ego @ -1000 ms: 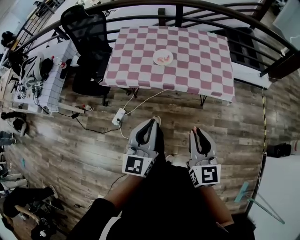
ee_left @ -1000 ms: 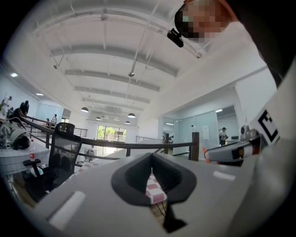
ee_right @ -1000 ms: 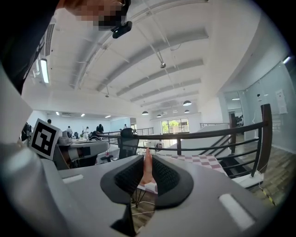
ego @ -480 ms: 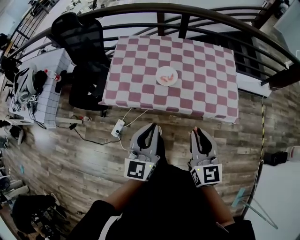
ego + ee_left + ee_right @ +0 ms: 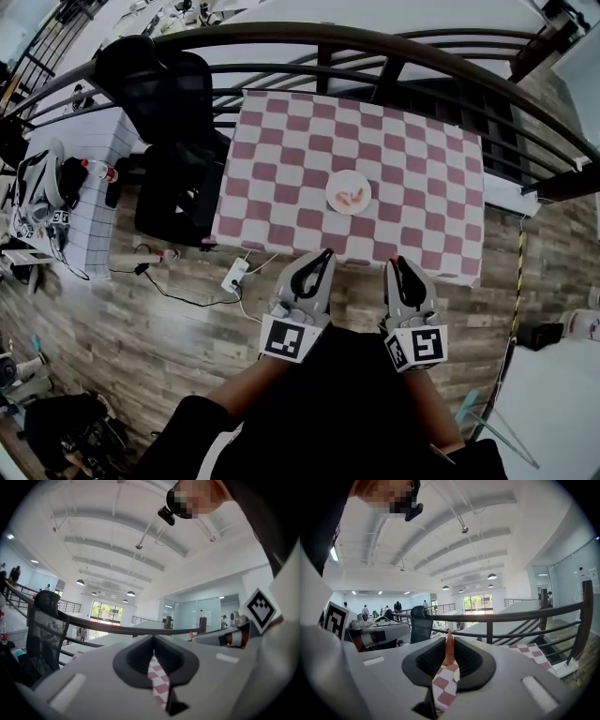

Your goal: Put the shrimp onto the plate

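Observation:
A white plate (image 5: pixel 349 192) with pink shrimp (image 5: pixel 354 198) on it stands on the pink-and-white checkered table (image 5: pixel 281 169). Both grippers hang side by side over the wooden floor, just short of the table's near edge. My right gripper (image 5: pixel 397 266) is shut on one orange-pink shrimp (image 5: pixel 449 649), which stands upright between its black pads. My left gripper (image 5: pixel 324 255) points at the table with its jaws together and nothing between them; only the checkered cloth (image 5: pixel 157 681) shows through the thin slit.
A dark metal railing (image 5: pixel 375 42) curves behind the table. A black office chair (image 5: pixel 155 80) stands at the table's left end, beside a white tiled side table (image 5: pixel 84 206) with clutter. A power strip (image 5: pixel 234 275) and cables lie on the wood floor.
The table and plate have come nearer and lower in the head view. Both grippers now sit close to the table's near edge. Neither grip has changed.

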`<control>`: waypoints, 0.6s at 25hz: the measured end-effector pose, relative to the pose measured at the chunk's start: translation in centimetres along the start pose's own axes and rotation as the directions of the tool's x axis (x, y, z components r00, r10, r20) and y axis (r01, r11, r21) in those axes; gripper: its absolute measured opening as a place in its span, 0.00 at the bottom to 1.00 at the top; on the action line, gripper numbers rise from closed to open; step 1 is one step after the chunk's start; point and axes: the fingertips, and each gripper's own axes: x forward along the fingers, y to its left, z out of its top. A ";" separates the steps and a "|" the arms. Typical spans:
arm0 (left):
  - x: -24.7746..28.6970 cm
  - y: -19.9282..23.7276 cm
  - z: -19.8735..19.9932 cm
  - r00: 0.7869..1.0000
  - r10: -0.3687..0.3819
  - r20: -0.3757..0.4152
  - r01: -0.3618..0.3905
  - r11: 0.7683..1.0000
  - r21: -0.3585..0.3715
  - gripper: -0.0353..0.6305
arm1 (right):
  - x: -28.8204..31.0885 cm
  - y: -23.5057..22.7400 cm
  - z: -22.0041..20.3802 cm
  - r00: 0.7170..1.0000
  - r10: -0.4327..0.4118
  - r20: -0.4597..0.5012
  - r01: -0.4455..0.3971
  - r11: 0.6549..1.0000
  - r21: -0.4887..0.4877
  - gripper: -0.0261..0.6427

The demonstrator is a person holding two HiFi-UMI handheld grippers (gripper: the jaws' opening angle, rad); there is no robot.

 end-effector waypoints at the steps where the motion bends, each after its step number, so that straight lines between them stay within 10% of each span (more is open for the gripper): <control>1: 0.5 0.9 0.0 1.000 0.001 -0.001 -0.001 1.000 -0.006 0.06 | 1.0 0.0 0.0 1.000 -0.002 -0.007 0.002 1.000 0.001 0.12; 15: 4.5 6.8 -1.4 0.998 0.065 -0.027 -0.065 0.998 -0.022 0.06 | 8.9 -1.3 -2.2 0.991 0.048 -0.128 -0.041 0.998 0.054 0.12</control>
